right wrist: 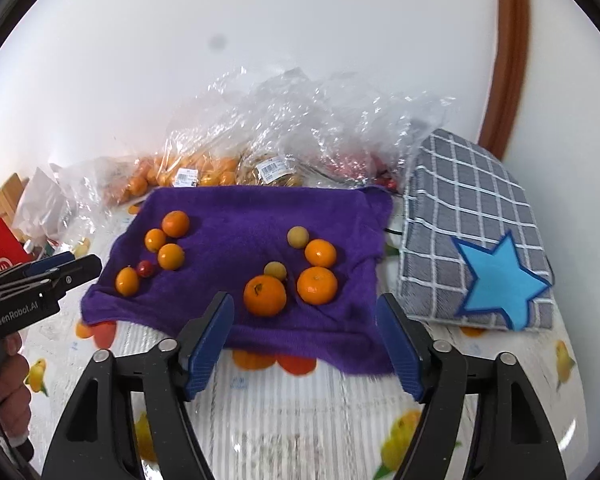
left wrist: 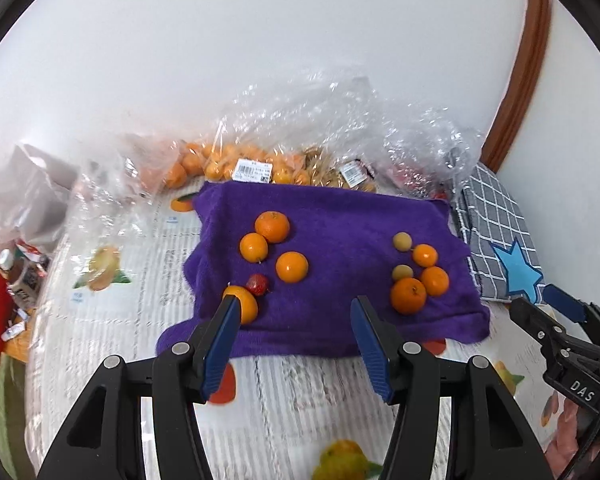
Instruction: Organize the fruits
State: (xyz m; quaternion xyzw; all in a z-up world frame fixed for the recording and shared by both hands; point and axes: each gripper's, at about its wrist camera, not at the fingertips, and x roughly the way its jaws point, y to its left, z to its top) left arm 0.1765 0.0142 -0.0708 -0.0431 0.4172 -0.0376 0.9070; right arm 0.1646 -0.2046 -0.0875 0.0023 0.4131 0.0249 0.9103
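My left claw is spread wide and empty above the near edge of the purple towel on the table; its left finger overlaps an orange, with a red fruit just beyond. My right claw is likewise spread and empty, the largest orange just ahead between its fingers. Fruit lies in 2 groups on the towel: 4 oranges plus the red fruit left, 3 oranges and 2 pale round fruits right.
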